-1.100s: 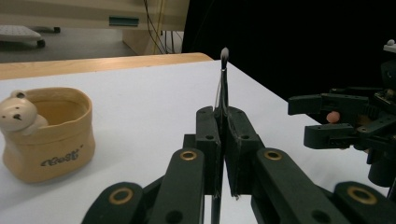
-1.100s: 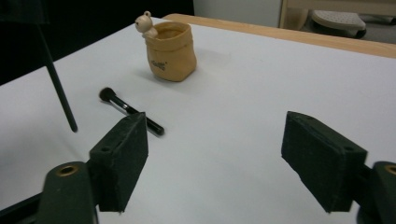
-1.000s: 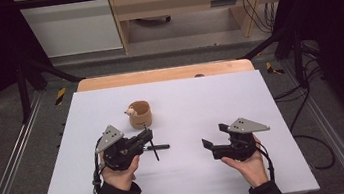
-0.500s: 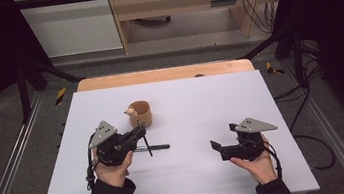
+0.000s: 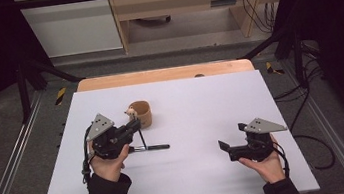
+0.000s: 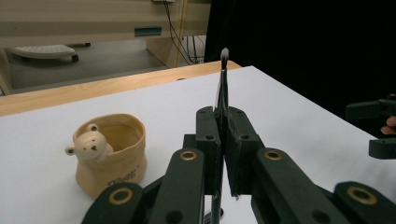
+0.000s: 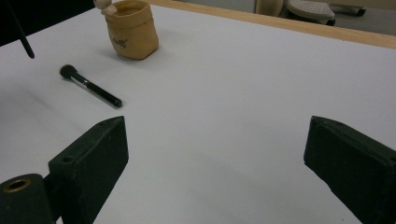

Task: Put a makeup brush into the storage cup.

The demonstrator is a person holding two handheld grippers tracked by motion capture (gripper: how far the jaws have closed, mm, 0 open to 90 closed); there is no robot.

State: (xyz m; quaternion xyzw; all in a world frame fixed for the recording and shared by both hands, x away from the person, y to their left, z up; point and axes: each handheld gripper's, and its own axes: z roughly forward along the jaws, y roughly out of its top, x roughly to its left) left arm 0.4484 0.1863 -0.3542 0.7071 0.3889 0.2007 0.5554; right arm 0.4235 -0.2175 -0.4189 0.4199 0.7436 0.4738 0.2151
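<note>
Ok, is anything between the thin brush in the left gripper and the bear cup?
Nothing visible. The left gripper is shut on the thin black brush, held upright, and the tan bear-faced cup stands open-topped beside it with bare white table between. The thicker black brush lies flat nearer the person, off that path.

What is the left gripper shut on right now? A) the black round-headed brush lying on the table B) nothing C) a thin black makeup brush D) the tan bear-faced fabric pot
C: in the left gripper view, the left gripper pinches a thin black makeup brush standing up between its closed jaws.
</note>
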